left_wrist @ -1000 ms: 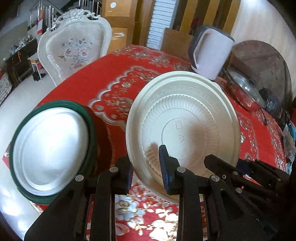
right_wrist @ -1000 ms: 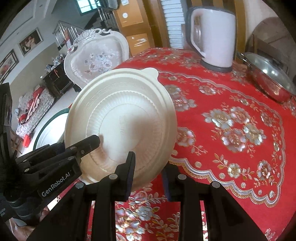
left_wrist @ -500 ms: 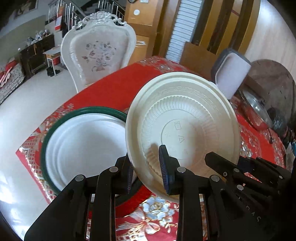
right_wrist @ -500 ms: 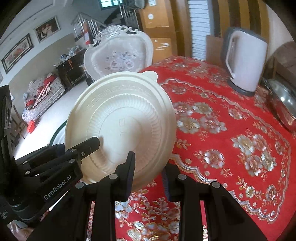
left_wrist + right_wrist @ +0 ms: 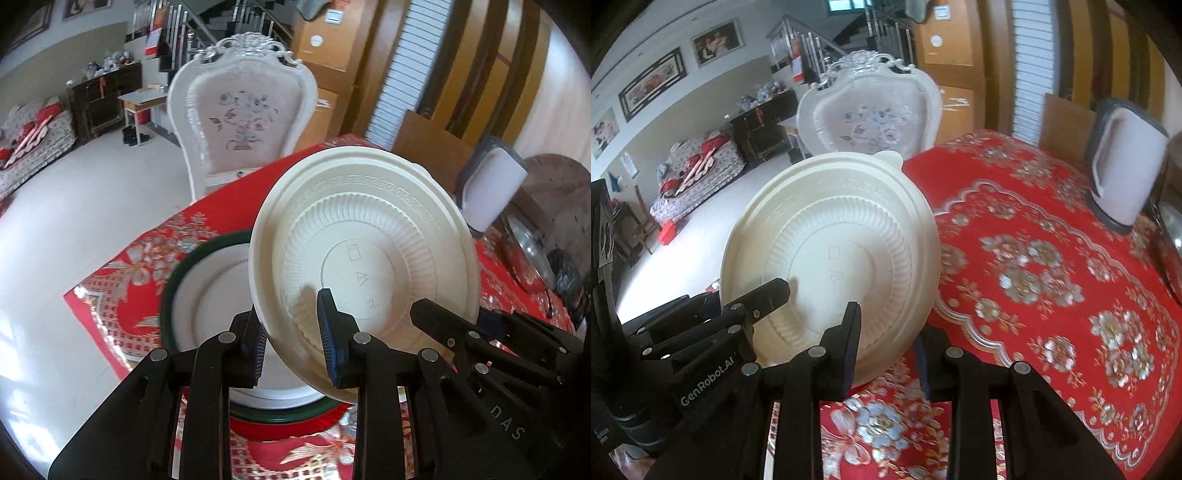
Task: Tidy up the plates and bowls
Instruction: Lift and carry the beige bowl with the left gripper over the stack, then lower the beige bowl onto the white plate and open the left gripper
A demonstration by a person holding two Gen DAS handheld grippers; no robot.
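Both hand-held grippers are clenched on the same cream plate [image 5: 364,266]: the left hand-held gripper [image 5: 295,332] pinches its rim at about seven o'clock of the plate in its own view, and the right hand-held gripper [image 5: 886,332] pinches the rim at about five o'clock in the right wrist view, each visible at the edge of the other's picture. The plate is held in the air, tilted, its ribbed underside facing the cameras. Compared with a second ago, the pair has carried it sideways across the red-clothed counter [image 5: 1052,277], so the green-rimmed plate [image 5: 207,295], then lying well off at nine o'clock, now sits directly behind and under the cream plate's lower left edge. The white kettle [image 5: 491,188] has slid out toward two o'clock. For the task, this looks like the carry nearing its end: the cream plate seems lined up for stacking on the green-rimmed one, though it is not yet lowered or levelled.
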